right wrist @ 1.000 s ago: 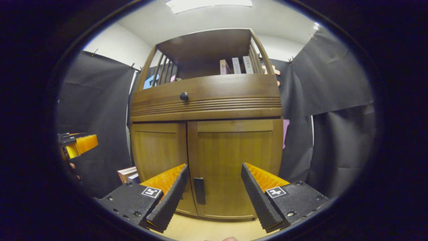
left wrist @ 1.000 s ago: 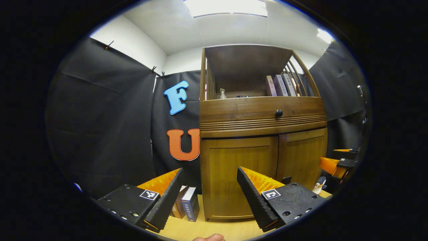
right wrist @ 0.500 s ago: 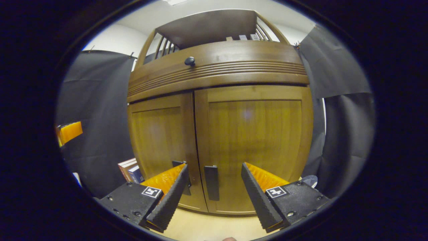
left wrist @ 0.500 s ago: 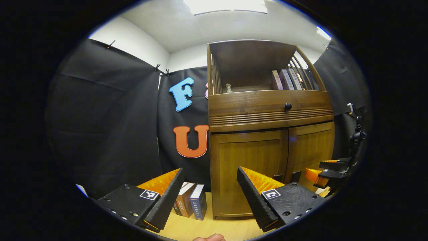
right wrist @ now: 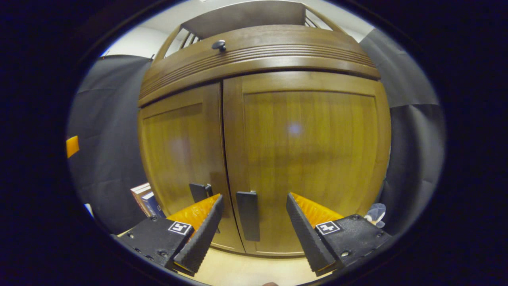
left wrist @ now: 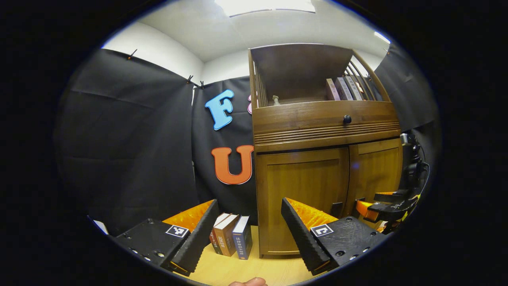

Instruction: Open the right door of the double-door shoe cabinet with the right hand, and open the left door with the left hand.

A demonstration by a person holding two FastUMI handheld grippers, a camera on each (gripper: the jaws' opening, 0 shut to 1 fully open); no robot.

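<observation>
One shoe cabinet (left wrist: 317, 131), two doors (right wrist: 305, 151), two handles (right wrist: 248, 214), perhaps three standing books (left wrist: 232, 240) beside it.

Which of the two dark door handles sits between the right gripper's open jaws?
The right door's handle, just right of the centre seam. The left door's handle lies beyond the jaws' left side, partly hidden.

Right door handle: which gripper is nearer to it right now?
Right. The right gripper is open with the right door handle between its fingers, not yet clamped. The left gripper hangs back, left of the cabinet.
</observation>
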